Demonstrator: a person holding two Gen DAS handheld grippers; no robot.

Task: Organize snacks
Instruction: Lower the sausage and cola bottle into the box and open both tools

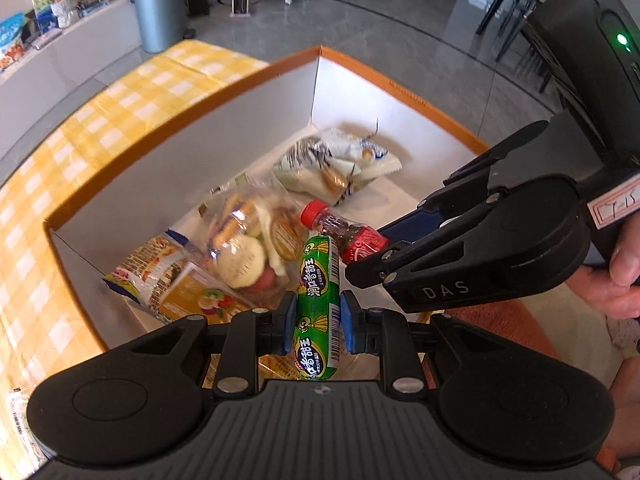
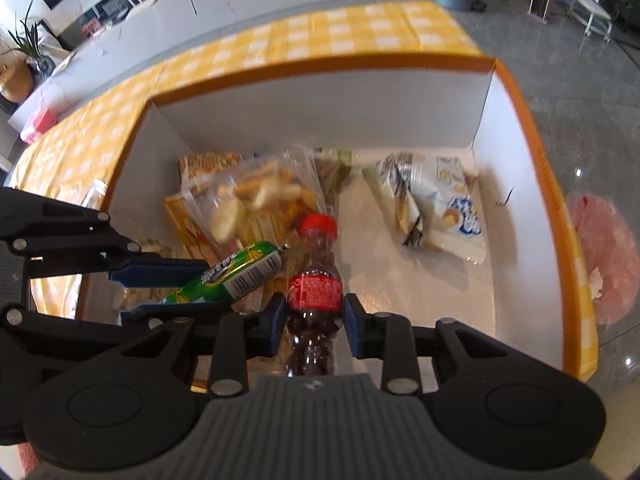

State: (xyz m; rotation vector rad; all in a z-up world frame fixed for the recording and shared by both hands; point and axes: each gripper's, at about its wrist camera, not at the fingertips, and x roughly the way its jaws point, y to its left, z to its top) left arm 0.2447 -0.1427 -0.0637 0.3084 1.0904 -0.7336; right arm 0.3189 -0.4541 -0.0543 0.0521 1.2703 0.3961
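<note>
Sausage (image 1: 318, 304), firm but slick in its green wrap, sits clamped mid-length in the left gripper (image 1: 316, 322) above the box (image 1: 224, 92); beside it, the right gripper (image 2: 315, 320) pinches the small cola bottle (image 2: 316, 280), rigid and heavier, at its label.

Inside the orange-rimmed white cardboard box (image 2: 532, 148), the bare white floor to the right of the small red-capped cola bottle (image 2: 316, 276) lies open, as far as the pale crumpled wrapper packets (image 2: 436, 208) near the far right corner. Left of the bottle, a clear bag of biscuits (image 2: 256, 196) over yellow packets (image 2: 188, 216) crowds the floor. The green foil sausage stick (image 2: 228, 276), slanting in just left of the bottle, narrows the way further.
</note>
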